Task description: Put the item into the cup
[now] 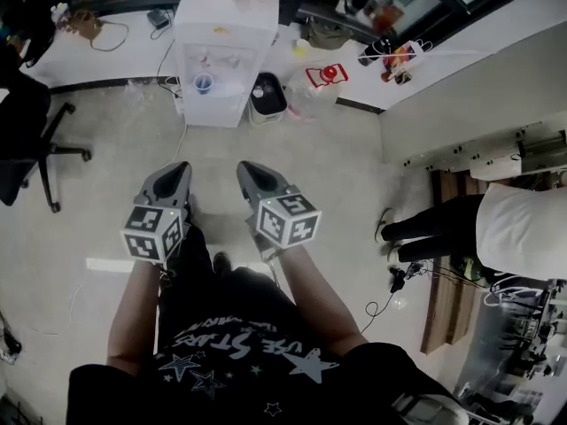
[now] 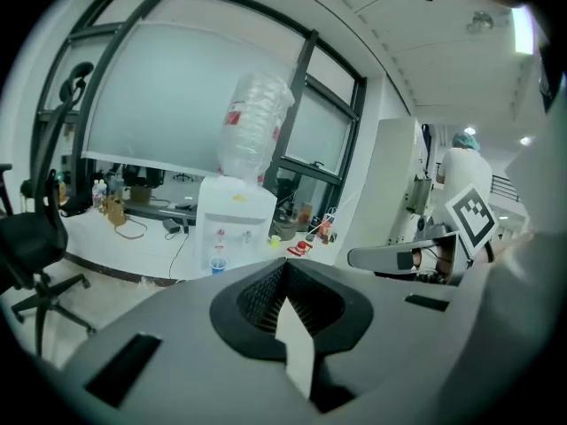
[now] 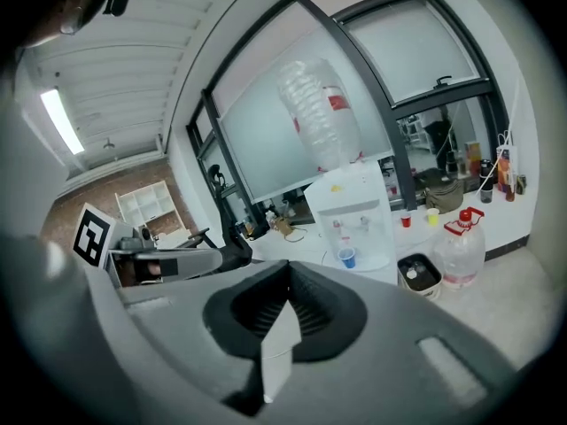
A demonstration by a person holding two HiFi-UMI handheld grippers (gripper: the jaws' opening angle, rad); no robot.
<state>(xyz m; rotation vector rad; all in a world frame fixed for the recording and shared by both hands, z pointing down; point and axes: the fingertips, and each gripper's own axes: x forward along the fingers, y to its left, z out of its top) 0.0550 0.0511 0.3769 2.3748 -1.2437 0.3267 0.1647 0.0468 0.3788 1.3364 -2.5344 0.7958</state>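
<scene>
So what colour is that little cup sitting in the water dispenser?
Blue. The cup shows best in the right gripper view.

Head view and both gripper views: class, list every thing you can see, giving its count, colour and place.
water dispenser: one, white, clear bottle on top, at the far side of the floor
cup: one, blue, in the dispenser's tray
bin: one, black, on the floor just right of the dispenser
jug: one, clear with a red cap, beside the bin
ledge cups: two, one red and one yellow, on the white ledge behind the bin
office chair: one, black, at the left
another person: one, white top, dark trousers, at the right edge
left gripper: one, grey, jaws together, empty
right gripper: one, grey, jaws together, empty
</scene>
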